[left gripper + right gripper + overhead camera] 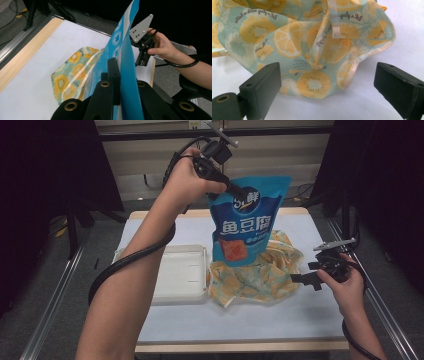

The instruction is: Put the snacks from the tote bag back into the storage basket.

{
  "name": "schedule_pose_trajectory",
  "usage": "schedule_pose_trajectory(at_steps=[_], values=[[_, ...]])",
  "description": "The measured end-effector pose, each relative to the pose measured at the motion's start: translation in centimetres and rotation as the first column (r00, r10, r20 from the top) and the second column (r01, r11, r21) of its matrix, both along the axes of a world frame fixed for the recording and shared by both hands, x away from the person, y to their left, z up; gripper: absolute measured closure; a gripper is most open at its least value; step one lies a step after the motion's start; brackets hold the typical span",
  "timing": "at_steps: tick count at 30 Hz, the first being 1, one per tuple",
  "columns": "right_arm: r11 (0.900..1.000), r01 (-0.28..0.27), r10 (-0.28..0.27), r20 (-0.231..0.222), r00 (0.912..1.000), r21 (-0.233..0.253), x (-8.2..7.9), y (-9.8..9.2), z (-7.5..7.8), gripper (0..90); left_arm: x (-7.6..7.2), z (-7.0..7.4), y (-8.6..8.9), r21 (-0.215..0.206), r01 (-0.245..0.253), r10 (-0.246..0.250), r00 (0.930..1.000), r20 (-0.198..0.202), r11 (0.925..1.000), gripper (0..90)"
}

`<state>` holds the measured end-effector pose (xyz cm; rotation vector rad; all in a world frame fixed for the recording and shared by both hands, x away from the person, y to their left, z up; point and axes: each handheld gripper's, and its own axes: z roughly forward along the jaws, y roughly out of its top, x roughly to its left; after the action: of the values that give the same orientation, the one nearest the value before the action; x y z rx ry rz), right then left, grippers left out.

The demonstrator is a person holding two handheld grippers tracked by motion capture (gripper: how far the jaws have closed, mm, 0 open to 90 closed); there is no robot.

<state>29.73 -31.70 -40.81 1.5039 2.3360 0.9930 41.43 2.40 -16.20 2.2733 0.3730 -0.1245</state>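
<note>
Table (310, 320), one, white-covered with wooden edges, dark room around it. One fruit-print cloth (260, 270) lies crumpled mid-table. One white tray (182, 275) sits just left of the cloth. One blue snack pouch (247, 217) hangs upright above the cloth, top edge clamped in the left gripper (230, 190). Right gripper (305, 279), jaws wide, low at the cloth's right edge.
</note>
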Motion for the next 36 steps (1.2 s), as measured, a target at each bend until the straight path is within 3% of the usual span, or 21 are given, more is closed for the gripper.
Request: schedule_pose_trajectory(at_steps=[36], values=[[1.000, 0.004, -0.004, 0.002, 1.0000, -0.019, -0.6, 0.4, 0.0, 6.8, 1.5, -0.3, 7.9, -0.053, -0.070, 0.067, 0.9967, -0.046, 0.9962, 90.0]])
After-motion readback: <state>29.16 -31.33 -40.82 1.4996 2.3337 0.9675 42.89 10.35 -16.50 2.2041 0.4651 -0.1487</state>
